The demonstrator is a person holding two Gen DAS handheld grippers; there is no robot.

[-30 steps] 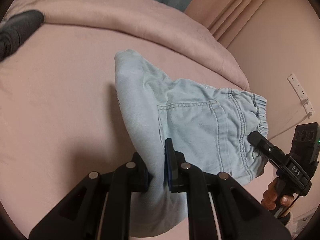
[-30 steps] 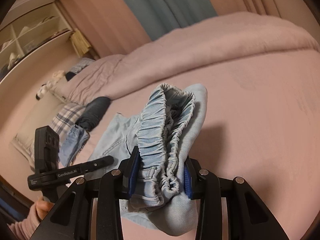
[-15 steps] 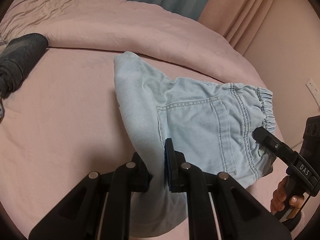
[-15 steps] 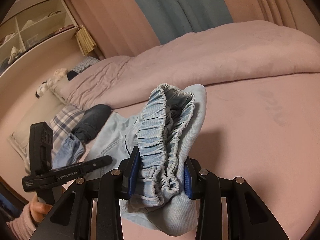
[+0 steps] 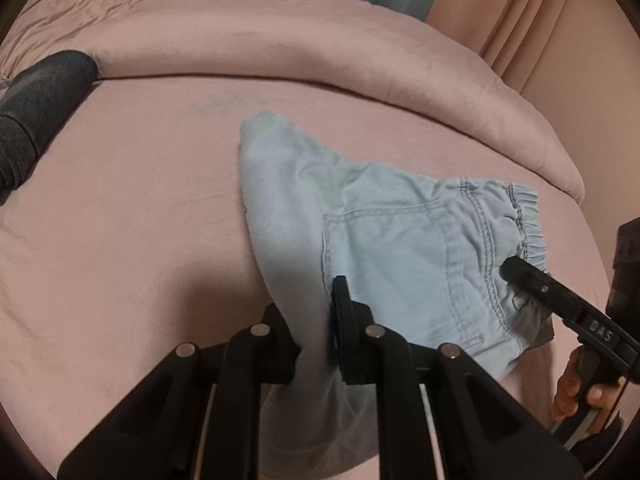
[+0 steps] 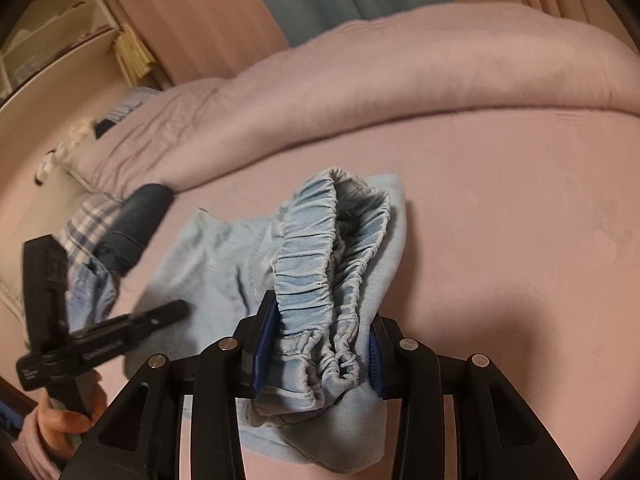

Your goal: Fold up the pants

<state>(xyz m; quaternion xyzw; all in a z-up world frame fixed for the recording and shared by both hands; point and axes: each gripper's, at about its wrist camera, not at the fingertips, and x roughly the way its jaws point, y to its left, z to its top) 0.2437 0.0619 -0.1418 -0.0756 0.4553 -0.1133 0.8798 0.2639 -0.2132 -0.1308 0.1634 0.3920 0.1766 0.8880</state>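
Light blue denim pants (image 5: 384, 236) with an elastic waistband lie folded on the pink bed sheet (image 5: 120, 240). My left gripper (image 5: 310, 320) is shut on the folded leg edge of the pants. My right gripper (image 6: 320, 344) is shut on the bunched elastic waistband (image 6: 320, 264). The right gripper also shows at the right of the left wrist view (image 5: 560, 304), and the left gripper at the left of the right wrist view (image 6: 120, 328). The pants hang a little between both grippers, low over the sheet.
A rolled pink duvet (image 5: 320, 48) runs along the far side of the bed. A dark rolled garment (image 5: 36, 96) lies at the left, beside a plaid cloth (image 6: 86, 220) and another blue denim piece (image 6: 90, 292). Shelves (image 6: 48, 40) stand by the wall.
Both grippers, still holding the pants, have shifted toward the duvet and lower over the sheet. The pants keep their folded shape.
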